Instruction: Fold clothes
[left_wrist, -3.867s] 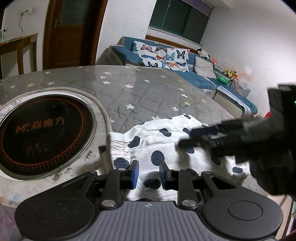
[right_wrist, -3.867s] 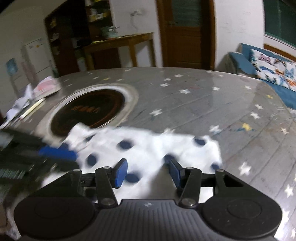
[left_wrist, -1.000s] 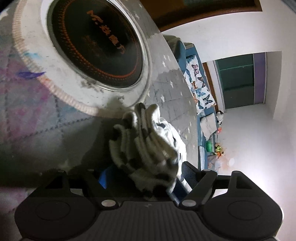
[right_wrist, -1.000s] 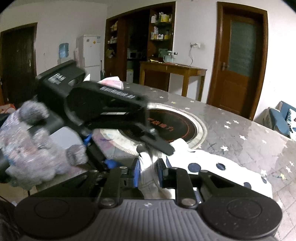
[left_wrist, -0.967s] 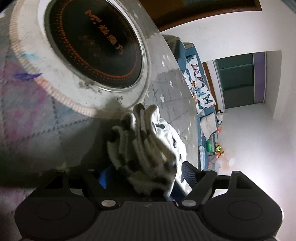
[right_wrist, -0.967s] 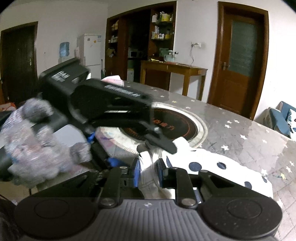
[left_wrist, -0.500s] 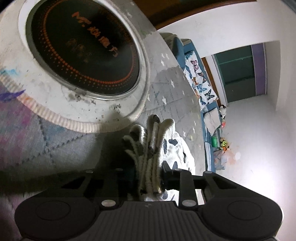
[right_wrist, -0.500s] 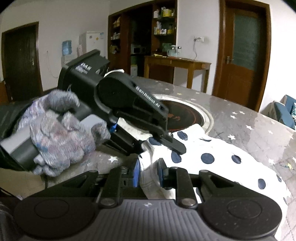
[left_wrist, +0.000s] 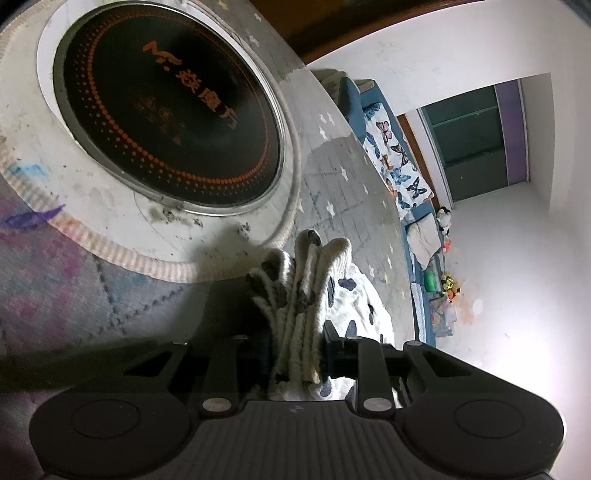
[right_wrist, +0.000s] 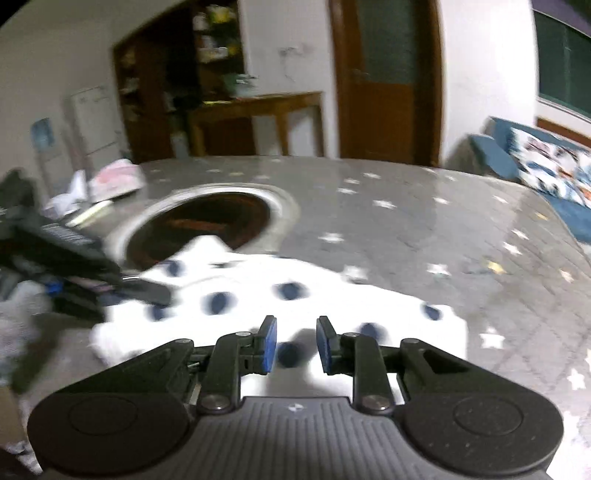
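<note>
While the left gripper (left_wrist: 295, 354) sits at the bottom centre of its own view, its two fingers are pressed tight onto a bunched, ribbed edge of the white garment with dark blue spots (left_wrist: 306, 291). The folds stand up in a thick wad between the fingers, and the rest of the cloth trails off to the lower right of that frame over the grey star-printed tablecloth (left_wrist: 343, 173). Filling the upper left of the same frame is the round black cooktop (left_wrist: 170, 110) with orange lettering, ringed by a pale, stained border.

In the right wrist view, which is blurred, the garment (right_wrist: 280, 295) lies spread across the middle of the frame on the tablecloth (right_wrist: 424, 229), with one corner reaching up to the rim of the cooktop (right_wrist: 199, 225) at centre left. The right gripper (right_wrist: 293, 345) is at the bottom centre, its blue-padded fingers (right_wrist: 269, 343) standing apart with a clear gap, nothing between them, just over the near edge of the cloth. I cannot tell whether the tips touch it. At the left edge of this frame the left gripper (right_wrist: 144, 290) shows as a dark shape reaching in to the cloth's left end.

In the background, a wooden door (right_wrist: 384, 77) stands at upper centre, and a blue sofa (right_wrist: 546, 162) is at the right edge.
</note>
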